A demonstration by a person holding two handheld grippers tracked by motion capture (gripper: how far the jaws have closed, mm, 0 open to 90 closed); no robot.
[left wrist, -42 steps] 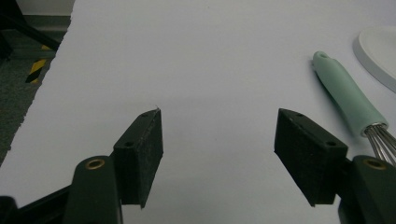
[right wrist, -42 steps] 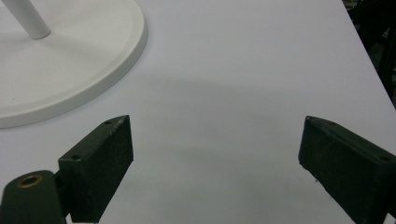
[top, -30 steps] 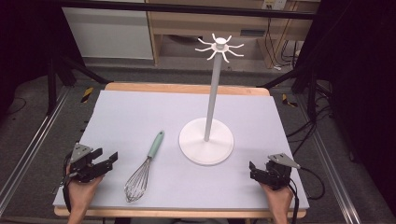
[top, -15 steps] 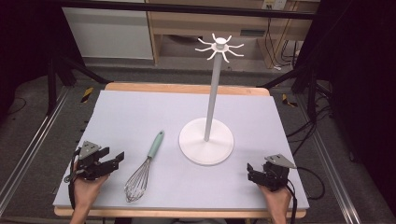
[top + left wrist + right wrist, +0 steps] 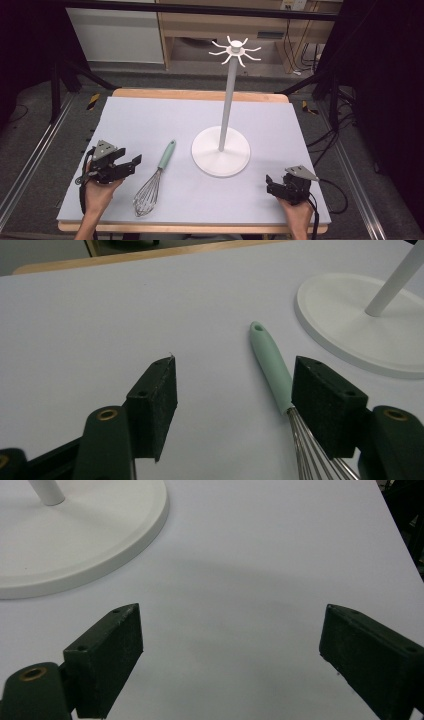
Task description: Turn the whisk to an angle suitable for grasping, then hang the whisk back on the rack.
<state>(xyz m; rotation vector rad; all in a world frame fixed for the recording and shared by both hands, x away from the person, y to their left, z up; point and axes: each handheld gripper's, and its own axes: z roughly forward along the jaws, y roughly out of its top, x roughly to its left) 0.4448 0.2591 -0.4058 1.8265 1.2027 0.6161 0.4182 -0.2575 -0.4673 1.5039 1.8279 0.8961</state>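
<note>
A wire whisk [image 5: 152,186] with a mint-green handle [image 5: 271,366] lies on the pale mat, left of a white stand. The stand has a round base [image 5: 220,151], a tall pole and a crown of hooks [image 5: 235,50]. My left gripper [image 5: 132,164] is open just left of the whisk. In the left gripper view the handle lies close to the right jaw of the left gripper [image 5: 235,385]. My right gripper [image 5: 270,183] is open near the front right corner. Between the jaws of the right gripper [image 5: 230,640] there is only bare mat, and the base [image 5: 75,535] lies ahead to the left.
The lavender mat [image 5: 150,120] covers a wooden table whose edge [image 5: 200,95] shows at the back. Metal rails and cables run along the floor on both sides. Shelving stands behind the table.
My left gripper has moved forward and to the right, closer to the whisk. The right gripper has hardly shifted.
</note>
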